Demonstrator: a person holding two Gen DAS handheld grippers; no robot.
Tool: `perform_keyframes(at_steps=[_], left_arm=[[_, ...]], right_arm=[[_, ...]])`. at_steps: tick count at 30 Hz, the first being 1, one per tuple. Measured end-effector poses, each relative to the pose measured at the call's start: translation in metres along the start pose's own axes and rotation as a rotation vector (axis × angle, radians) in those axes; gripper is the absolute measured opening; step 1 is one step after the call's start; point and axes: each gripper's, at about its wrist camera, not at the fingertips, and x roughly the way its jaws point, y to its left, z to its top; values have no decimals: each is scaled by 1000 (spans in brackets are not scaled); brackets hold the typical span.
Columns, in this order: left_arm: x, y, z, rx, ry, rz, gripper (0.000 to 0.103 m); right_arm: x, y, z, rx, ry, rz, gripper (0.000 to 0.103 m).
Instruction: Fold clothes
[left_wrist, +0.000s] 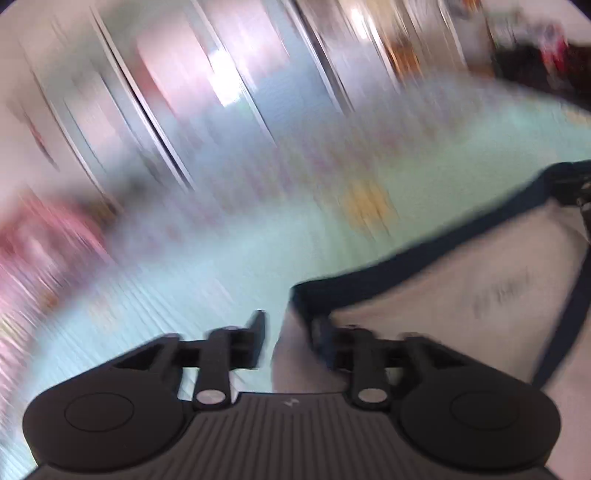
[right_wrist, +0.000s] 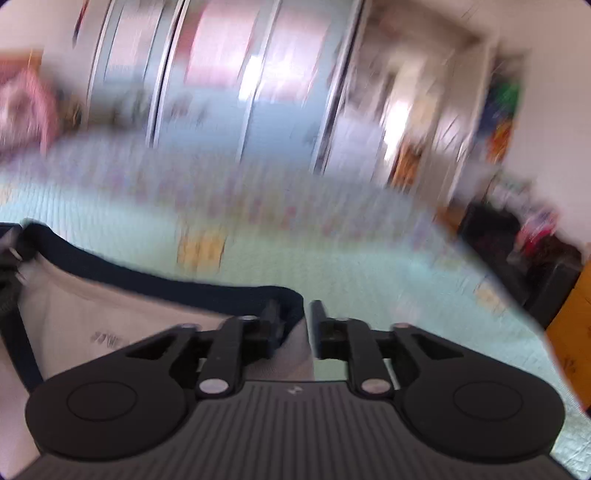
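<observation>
A pale grey garment (left_wrist: 443, 295) with a navy band along its top edge hangs stretched between both grippers above the bed. In the left wrist view my left gripper (left_wrist: 290, 334) is shut on one corner of the garment, cloth pinched between its fingers. In the right wrist view my right gripper (right_wrist: 294, 320) is shut on the other corner of the garment (right_wrist: 110, 302). Each view shows the other gripper as a dark shape at the far end of the navy band (right_wrist: 147, 277). Both views are motion-blurred.
A mint-green quilted bedspread (right_wrist: 332, 266) with small prints lies below. Behind it stand tall wardrobe doors (right_wrist: 221, 92). Pink bedding (left_wrist: 44, 240) sits at the left. A dark pile (right_wrist: 535, 243) and orange furniture (right_wrist: 572, 314) are at the right.
</observation>
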Motion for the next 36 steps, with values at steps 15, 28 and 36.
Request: perform_keyframes(at_steps=[15, 28, 36], left_arm=[[-135, 47, -145, -364, -54, -138, 57], [-166, 35, -201, -470, 104, -258, 60], [-172, 38, -209, -493, 112, -267, 62]], right_arm=[[-139, -165, -175, 563, 57, 69, 71], [-90, -131, -176, 435, 133, 106, 71], [-131, -179, -196, 739, 44, 43, 4]])
